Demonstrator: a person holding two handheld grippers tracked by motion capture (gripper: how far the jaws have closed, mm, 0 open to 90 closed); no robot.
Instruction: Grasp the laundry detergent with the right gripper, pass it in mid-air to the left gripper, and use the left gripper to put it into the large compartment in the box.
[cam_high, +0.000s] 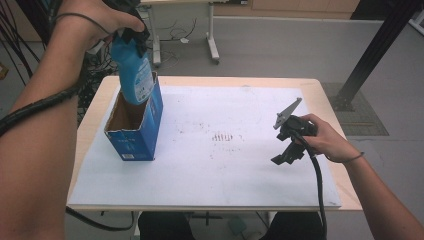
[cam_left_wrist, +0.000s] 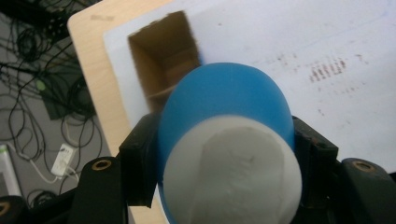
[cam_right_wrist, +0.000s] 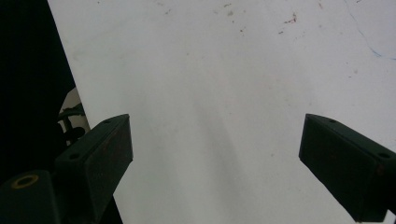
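A blue bottle with a white top hangs upright over the open blue cardboard box, its lower end at the box mouth. My left gripper is shut on the bottle's upper part, one black jaw on each side of it. Below the bottle, the brown inside of the box is seen from above. My right gripper is held low over the white sheet at the right of the table. Its two black jaws stand wide apart with nothing between them, and the gripper looks down on bare sheet.
A white sheet with faint reddish marks covers most of the wooden table. Cables lie on the floor past the table's left edge. A black frame post stands at the far right, and a desk leg behind the table.
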